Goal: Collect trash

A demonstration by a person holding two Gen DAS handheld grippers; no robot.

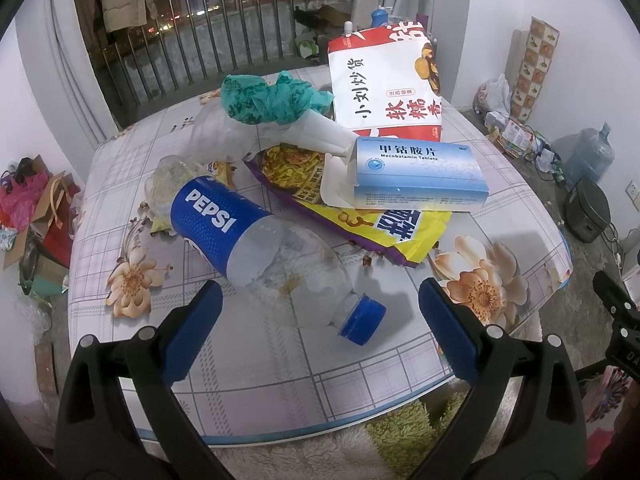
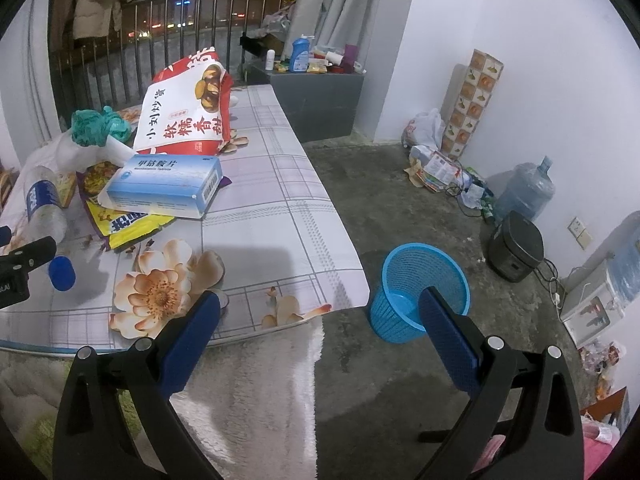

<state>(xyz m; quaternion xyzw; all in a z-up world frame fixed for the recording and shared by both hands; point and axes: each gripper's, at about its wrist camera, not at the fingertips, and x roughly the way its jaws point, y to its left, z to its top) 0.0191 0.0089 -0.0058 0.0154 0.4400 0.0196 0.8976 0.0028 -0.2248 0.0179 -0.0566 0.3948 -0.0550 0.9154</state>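
Several pieces of trash heaped on one table (image 1: 248,364), none yet collected; landmark for all places below: the soda bottle (image 1: 256,248).

- Soda bottle: empty, on its side, blue cap (image 1: 362,320) pointing toward the near table edge. Likely first pick, being nearest and free of the heap.
- Left gripper (image 1: 320,300): jaws wide apart, empty, one finger to each side of the bottle's cap end, not touching. Placed as if lined up for a grasp at the neck, the narrowest part.
- Yellow snack bag (image 1: 384,232): flat, just behind the bottle, partly under the medicine box.
- Medicine box (image 1: 420,176): blue and white, end flap open, resting on the yellow bag behind the bottle.
- White cone (image 1: 316,132) with green plastic bag (image 1: 272,98) bunched at its wide end: tilted, farther behind the bottle, tip at the box.
- Red and white snack bag (image 1: 384,84): upright, farthest behind the bottle.
- Clear cup (image 1: 168,184): beside the bottle's base, partly hidden.
- Blue basket (image 2: 420,292): on the floor, well apart from the bottle, past the table's corner; apparently empty, presumably the bin.
- Right gripper (image 2: 320,302): jaws wide apart, empty, held off the table's near corner toward the basket, well clear of the bottle.
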